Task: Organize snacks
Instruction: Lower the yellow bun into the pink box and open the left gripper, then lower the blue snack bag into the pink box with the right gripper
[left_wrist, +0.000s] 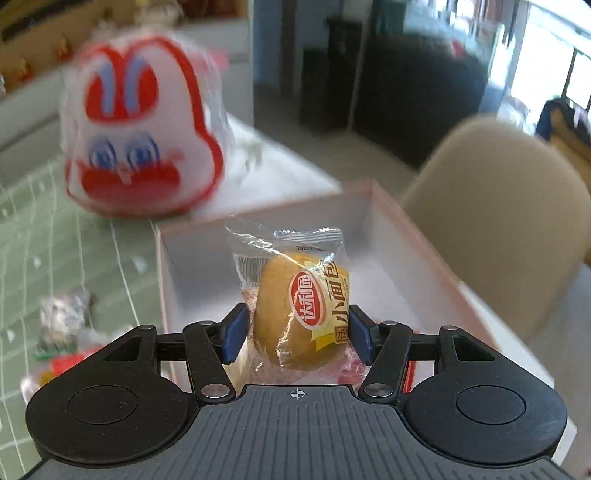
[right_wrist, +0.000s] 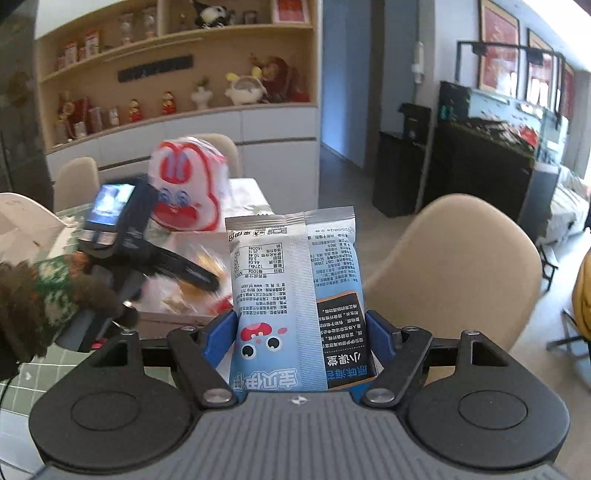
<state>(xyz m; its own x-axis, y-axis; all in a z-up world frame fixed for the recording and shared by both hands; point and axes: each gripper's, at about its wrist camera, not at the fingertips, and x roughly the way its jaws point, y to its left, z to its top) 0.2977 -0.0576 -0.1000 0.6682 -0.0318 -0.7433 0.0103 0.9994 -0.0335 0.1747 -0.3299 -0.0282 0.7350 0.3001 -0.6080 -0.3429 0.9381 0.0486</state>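
Note:
My left gripper (left_wrist: 297, 332) is shut on a small wrapped bread bun (left_wrist: 295, 314) in clear plastic with a red and yellow label. It hangs over a shallow white box (left_wrist: 417, 240) with a pink rim. In the right wrist view my right gripper (right_wrist: 299, 339) is shut on a light blue snack packet (right_wrist: 291, 295) held upright, its back print facing me. Further off in that view the left gripper (right_wrist: 192, 277) reaches over the same white box (right_wrist: 177, 317), held by a hand in a green patterned sleeve (right_wrist: 48, 295).
A white and red rabbit-shaped bag (left_wrist: 144, 125) stands on the table behind the box. Loose wrapped snacks (left_wrist: 62, 332) lie on the green checked tablecloth (left_wrist: 55, 229) at the left. A beige chair (left_wrist: 502, 225) stands just past the table's right edge.

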